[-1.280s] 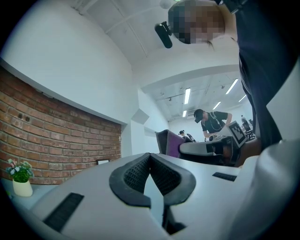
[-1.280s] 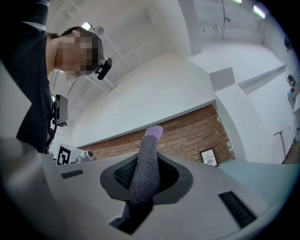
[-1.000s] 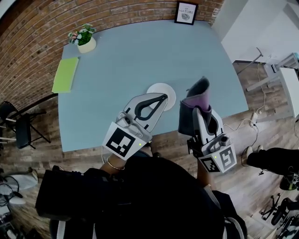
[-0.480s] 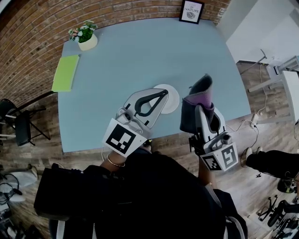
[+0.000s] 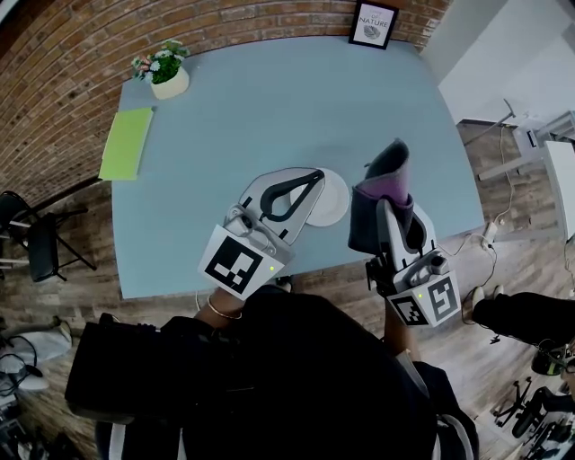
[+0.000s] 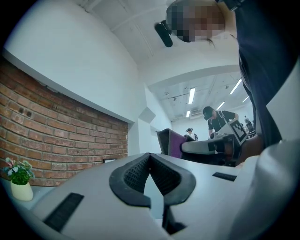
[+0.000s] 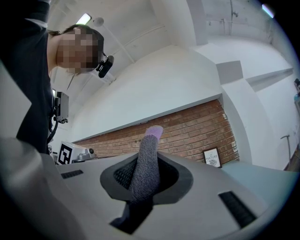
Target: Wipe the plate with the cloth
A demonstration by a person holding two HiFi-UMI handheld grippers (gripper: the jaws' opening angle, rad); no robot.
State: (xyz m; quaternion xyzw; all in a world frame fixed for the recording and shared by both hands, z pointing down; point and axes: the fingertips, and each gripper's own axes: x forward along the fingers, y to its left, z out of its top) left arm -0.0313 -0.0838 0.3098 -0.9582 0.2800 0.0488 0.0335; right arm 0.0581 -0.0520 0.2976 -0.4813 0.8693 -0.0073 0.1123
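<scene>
A white plate [image 5: 334, 199] lies near the front edge of the blue-grey table [image 5: 269, 108], partly hidden under my left gripper [image 5: 313, 177]. That gripper hovers over the plate's left side with its jaws shut and nothing between them; its closed tips [image 6: 149, 157] show in the left gripper view. My right gripper [image 5: 388, 193] hangs just right of the plate, shut on a grey and purple cloth [image 5: 384, 186] that stands up from the jaws. In the right gripper view the cloth [image 7: 145, 166] sticks up between the pads.
A small potted plant [image 5: 164, 72] and a green notebook [image 5: 125, 141] sit at the table's far left. A framed picture [image 5: 373, 24] leans on the brick wall at the back. A black chair [image 5: 36, 243] stands left of the table; other people work in the room beyond.
The plate and table have shifted right and slightly down in the head view relative to both grippers. The left gripper's tip now reaches further over the plate. Both grips are unchanged.
</scene>
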